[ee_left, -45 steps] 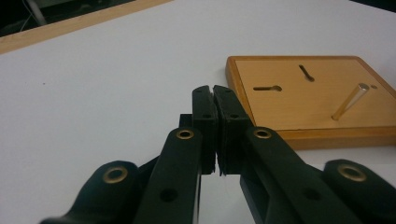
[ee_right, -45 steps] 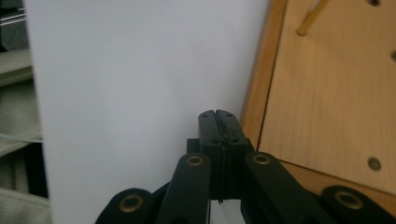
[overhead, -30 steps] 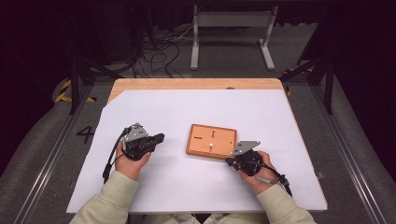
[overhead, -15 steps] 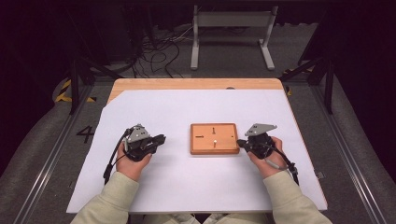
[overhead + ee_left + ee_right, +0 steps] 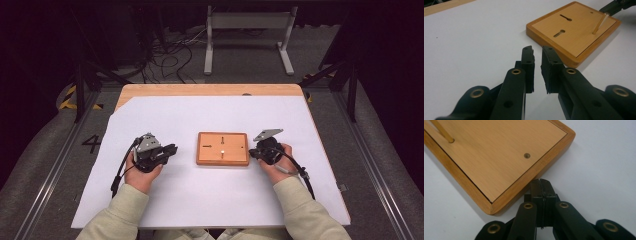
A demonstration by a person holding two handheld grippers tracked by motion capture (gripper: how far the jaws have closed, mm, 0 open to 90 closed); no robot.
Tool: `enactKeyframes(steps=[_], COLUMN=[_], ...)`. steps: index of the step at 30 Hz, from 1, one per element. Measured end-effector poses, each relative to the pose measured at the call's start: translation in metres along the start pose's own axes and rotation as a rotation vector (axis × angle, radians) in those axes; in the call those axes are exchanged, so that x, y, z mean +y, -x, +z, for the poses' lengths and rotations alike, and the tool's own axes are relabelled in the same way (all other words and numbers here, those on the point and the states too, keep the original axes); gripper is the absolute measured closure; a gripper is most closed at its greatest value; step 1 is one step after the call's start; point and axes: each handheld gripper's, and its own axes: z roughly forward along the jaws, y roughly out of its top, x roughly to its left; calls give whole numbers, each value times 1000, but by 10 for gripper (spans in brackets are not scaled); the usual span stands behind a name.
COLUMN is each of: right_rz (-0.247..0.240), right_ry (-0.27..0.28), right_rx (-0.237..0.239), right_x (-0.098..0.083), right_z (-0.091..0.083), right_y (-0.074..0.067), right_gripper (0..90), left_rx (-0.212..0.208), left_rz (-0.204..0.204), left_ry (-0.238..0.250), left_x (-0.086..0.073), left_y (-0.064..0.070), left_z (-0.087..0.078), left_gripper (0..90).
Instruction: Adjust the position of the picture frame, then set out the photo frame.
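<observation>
A flat wooden board (image 5: 222, 148) lies square on the white sheet, between my two grippers. It has two keyhole slots (image 5: 565, 17) and a thin wooden peg (image 5: 600, 23) leaning up from its top. My left gripper (image 5: 172, 149) rests on the sheet a short way left of the board. Its jaws stand a narrow gap apart with nothing between them (image 5: 537, 51). My right gripper (image 5: 252, 152) is at the board's right edge. In the right gripper view its jaws are pressed together, and its tips (image 5: 541, 182) touch the board's rim (image 5: 534, 178) near a small round hole (image 5: 527, 155).
The white sheet (image 5: 200, 200) covers most of the table, with bare wood along the far edge (image 5: 210, 90). Behind the table are floor cables (image 5: 170, 55) and a grey metal stand (image 5: 247, 30). Metal rails (image 5: 45, 185) run along both sides.
The board has turned from a tilt to lie square. My right gripper moved from the board's near right corner out to its right edge. The left gripper barely moved.
</observation>
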Motion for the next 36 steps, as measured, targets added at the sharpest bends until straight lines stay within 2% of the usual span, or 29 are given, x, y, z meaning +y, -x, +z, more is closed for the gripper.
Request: enactKeyframes(steps=[2, 4, 7, 9, 10, 13, 15, 16, 17, 19, 20, 23, 24, 26, 28, 29, 30, 31, 36], right_rz=[-15, 1, 4, -4, -4, -35, -29, -29, -28, -24, -20, -15, -8, -8, -1, 3, 8, 13, 32], right_ry=[5, 31, 68, 107, 107, 167, 213, 213, 249, 262, 294, 321, 352, 360, 379, 390, 392, 396, 405], right_rx=[-18, -13, -42, -34, -34, -27, -3, -3, 7, 12, 23, 24, 34, 29, 28, 24, 19, 18, 8], right_x=[2, 1, 1, 1, 1, 0, -2, -2, -4, -5, -7, -8, -10, -11, -13, -14, -15, -16, -19], right_z=[1, 0, -12, -21, -21, -37, -49, -49, -57, -59, -65, -70, -74, -76, -80, -82, -83, -84, -88], right_y=[-2, 1, 7, 8, 8, 9, 11, 11, 14, 15, 18, 21, 24, 25, 27, 29, 31, 32, 36], right_gripper=[900, 900, 900, 900, 900, 851, 820, 820, 786, 773, 734, 695, 659, 646, 619, 608, 605, 602, 598], left_rx=[-3, -6, -11, -25, -25, -39, -42, -42, -43, -46, -47, -55, -65, -69, -49, -36, -56, -65, -70], left_rz=[-2, 5, 1, 7, 7, 20, 26, 26, 34, 30, 30, 28, 26, 31, 38, 38, 38, 41, 72], left_ry=[0, -3, -1, 6, 6, 14, 27, 27, 40, 43, 47, 62, 64, 69, 82, 91, 111, 112, 112], left_x=[0, 0, 1, 3, 3, 7, 11, 11, 13, 14, 15, 18, 19, 20, 22, 23, 26, 27, 32], left_y=[-1, -1, -1, 0, 0, 4, 7, 7, 8, 9, 9, 11, 11, 13, 14, 15, 15, 16, 21], left_z=[0, 1, 1, 1, 1, 0, -1, -1, -2, -3, -4, -5, -4, -4, -4, -4, -3, -2, 3], left_gripper=[797, 792, 770, 750, 736, 703, 681, 668, 654, 645, 623, 598, 575, 557, 537, 498, 509, 517, 513])
